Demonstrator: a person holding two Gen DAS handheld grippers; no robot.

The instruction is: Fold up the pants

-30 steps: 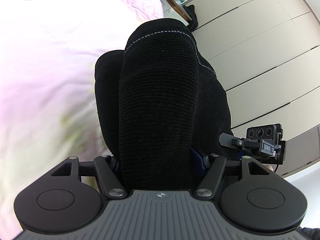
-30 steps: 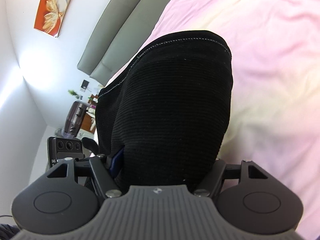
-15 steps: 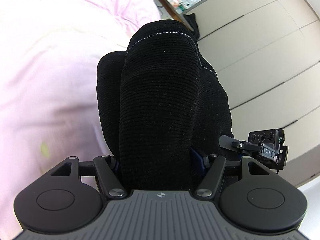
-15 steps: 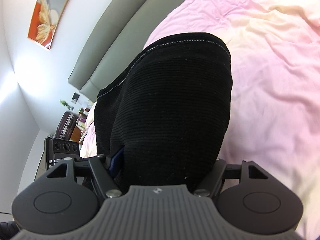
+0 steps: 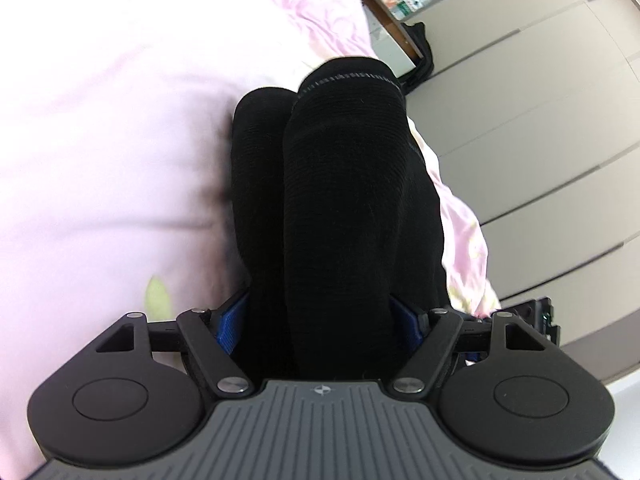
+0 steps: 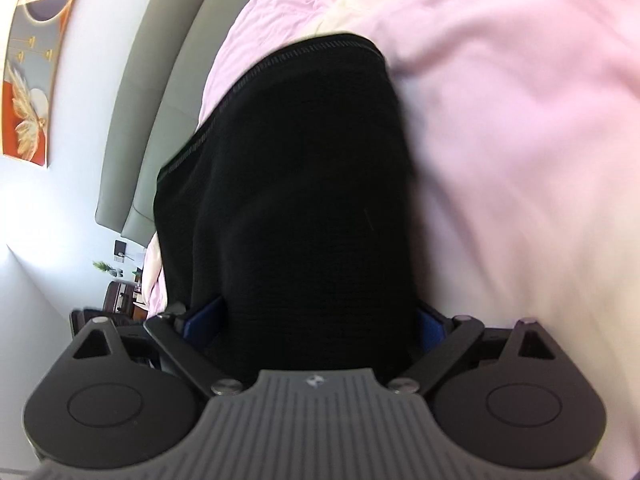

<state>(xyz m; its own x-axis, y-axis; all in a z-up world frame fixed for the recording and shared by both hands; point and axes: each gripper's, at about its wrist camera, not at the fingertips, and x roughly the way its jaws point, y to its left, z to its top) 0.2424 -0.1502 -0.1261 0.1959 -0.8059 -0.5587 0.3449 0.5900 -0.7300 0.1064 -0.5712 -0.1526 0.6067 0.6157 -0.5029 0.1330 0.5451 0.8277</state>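
Black ribbed pants [image 5: 344, 184] lie bunched in thick folds between the blue pads [image 5: 230, 320] of my left gripper [image 5: 318, 316]. Its jaws are opening, and the cloth rests low on the pink bed cover [image 5: 120, 120] near the bed's right edge. In the right wrist view the same pants [image 6: 296, 184], with a stitched hem at the top, fill the gap of my right gripper [image 6: 316, 320]. Those jaws are opening too, and a bare blue pad [image 6: 204, 320] shows beside the cloth. The fingertips of both grippers are hidden under the fabric.
Beige wardrobe doors [image 5: 540, 100] run along the right of the bed. A desk with bottles [image 5: 400, 0] and a dark bundle [image 5: 420, 52] stand beyond. A grey headboard [image 6: 168, 100], a wall painting [image 6: 32, 60] and a nightstand [image 6: 120, 296] are at the left.
Both grippers came down toward the bed with the pants. Their jaws now stand wider, showing more of the blue pads. The cloth bundle has sunk onto the cover.
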